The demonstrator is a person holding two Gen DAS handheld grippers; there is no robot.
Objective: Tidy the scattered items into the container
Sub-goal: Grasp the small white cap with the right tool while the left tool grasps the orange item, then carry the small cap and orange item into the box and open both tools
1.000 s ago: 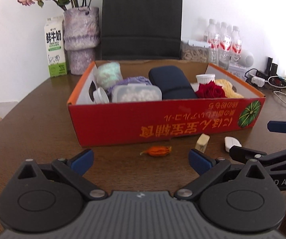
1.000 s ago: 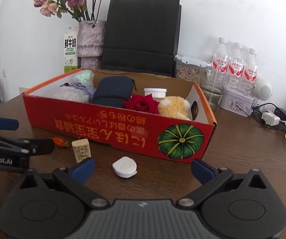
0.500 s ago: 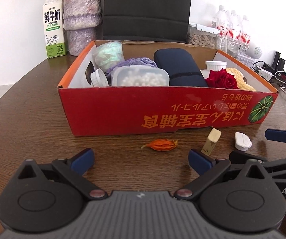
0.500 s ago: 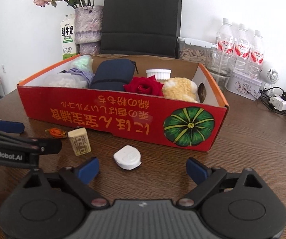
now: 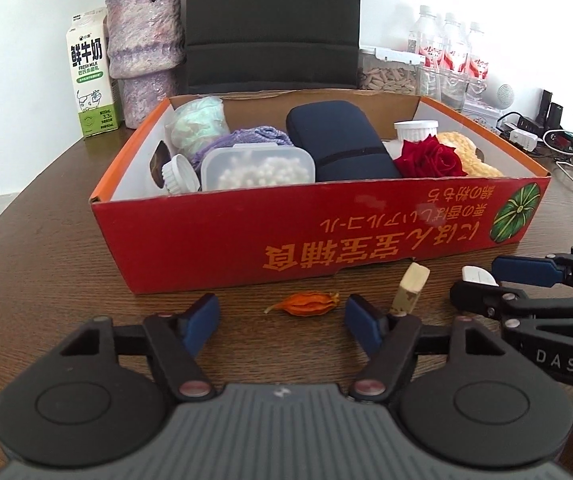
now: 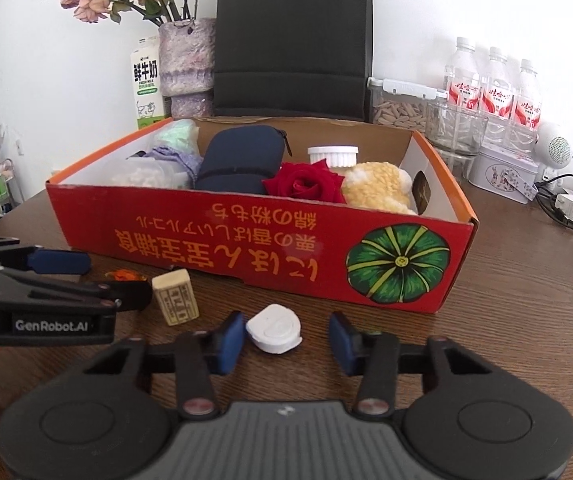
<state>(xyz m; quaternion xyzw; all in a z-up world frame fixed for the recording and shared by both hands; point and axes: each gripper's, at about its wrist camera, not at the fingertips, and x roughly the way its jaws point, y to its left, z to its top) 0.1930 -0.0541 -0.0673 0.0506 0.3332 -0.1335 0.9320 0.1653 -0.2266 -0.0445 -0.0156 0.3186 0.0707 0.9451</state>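
A red cardboard box (image 5: 246,240) (image 6: 206,240) holds a dark pouch, a rose and other bits. On the table in front of it lie an orange dried husk (image 5: 304,304) (image 6: 124,274), a beige block (image 5: 410,288) (image 6: 176,298) and a small white case (image 6: 274,330) (image 5: 476,276). My left gripper (image 5: 282,320) (image 6: 118,278) is closing, with the husk just ahead between its tips and untouched. My right gripper (image 6: 286,340) (image 5: 476,280) is closing around the white case. Its left pad is nearly on the case and its right pad is still off it.
Behind the box stand a milk carton (image 5: 90,76), a purple vase (image 5: 144,52), a black bag (image 5: 272,24), a seed container (image 6: 400,106), a glass (image 6: 454,132) and water bottles (image 6: 494,88). Chargers and cables (image 5: 542,136) lie at the far right. Bare wooden table (image 5: 46,260) lies to the left.
Both grippers' jaws have narrowed, the left toward the orange husk and the right around the white case. Both hands stay almost in place.
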